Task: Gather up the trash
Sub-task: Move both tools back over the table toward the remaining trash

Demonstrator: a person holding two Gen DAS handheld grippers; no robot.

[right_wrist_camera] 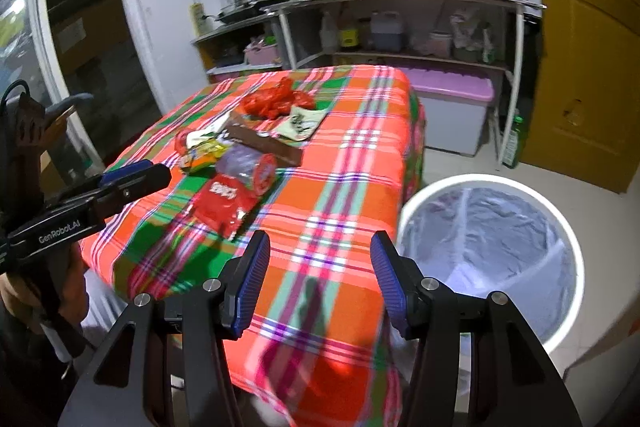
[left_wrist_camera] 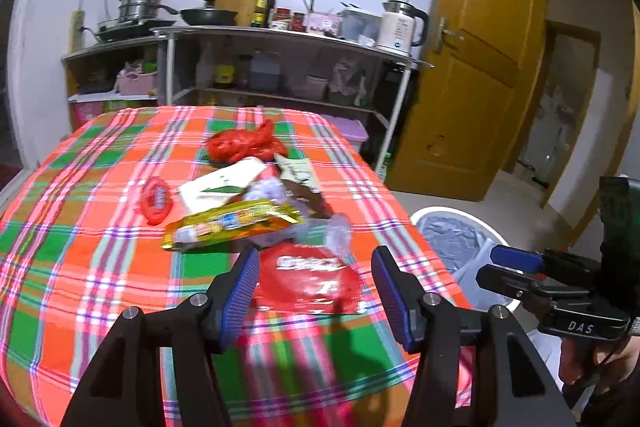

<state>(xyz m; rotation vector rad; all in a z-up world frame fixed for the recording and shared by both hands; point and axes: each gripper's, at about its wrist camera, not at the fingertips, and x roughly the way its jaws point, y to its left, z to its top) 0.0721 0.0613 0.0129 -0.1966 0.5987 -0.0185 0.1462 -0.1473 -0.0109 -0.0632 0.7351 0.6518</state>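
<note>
A pile of trash lies on the plaid-covered table (left_wrist_camera: 80, 227). Nearest is a red snack wrapper (left_wrist_camera: 308, 281), which also shows in the right wrist view (right_wrist_camera: 224, 203). Behind it lie a yellow wrapper (left_wrist_camera: 228, 225), a clear plastic cup (left_wrist_camera: 338, 233), a white packet (left_wrist_camera: 222, 183), a red round lid (left_wrist_camera: 156, 199) and a crumpled red bag (left_wrist_camera: 246, 145). My left gripper (left_wrist_camera: 314, 293) is open, its fingers on either side of the red wrapper, just above it. My right gripper (right_wrist_camera: 318, 281) is open and empty above the table's near right edge. A white bin (right_wrist_camera: 488, 259) with a grey liner stands on the floor right of the table.
A metal shelf (left_wrist_camera: 280, 39) with pots, bottles and a kettle (left_wrist_camera: 400, 27) stands behind the table. A purple-lidded box (right_wrist_camera: 456, 107) sits under it. A yellow door (left_wrist_camera: 480, 67) is at the right. The right gripper shows in the left wrist view (left_wrist_camera: 512, 267).
</note>
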